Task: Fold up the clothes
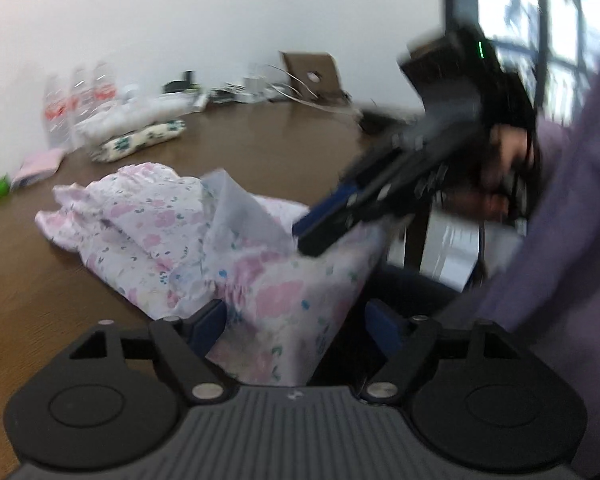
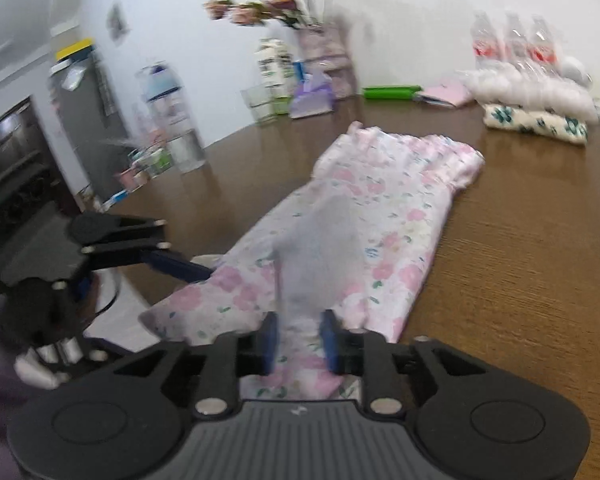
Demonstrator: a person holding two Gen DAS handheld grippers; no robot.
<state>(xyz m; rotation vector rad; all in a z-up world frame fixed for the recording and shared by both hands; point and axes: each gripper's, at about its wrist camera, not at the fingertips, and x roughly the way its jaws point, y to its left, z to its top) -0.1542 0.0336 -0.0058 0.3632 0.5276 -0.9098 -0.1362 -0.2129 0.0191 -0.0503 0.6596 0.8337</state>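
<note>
A pink floral garment (image 1: 172,236) lies partly bunched on the brown wooden table (image 1: 260,148); it also shows in the right wrist view (image 2: 396,200). My left gripper (image 1: 296,320) stands wide open, its fingers either side of the near edge of the cloth, which passes between them. My right gripper (image 2: 298,336) is shut on a raised fold of the garment near its near end. In the left wrist view the right gripper (image 1: 304,240) holds the cloth up from the right. In the right wrist view the left gripper (image 2: 204,272) touches the cloth's left edge.
A folded flower-print cloth (image 2: 536,122) with white bags on top and water bottles (image 2: 512,44) stand at the back. A vase of flowers (image 2: 324,56), a green object (image 2: 392,92), a pink packet (image 2: 448,94) and clear jars (image 2: 172,120) stand along the wall. The table's near edge is under the grippers.
</note>
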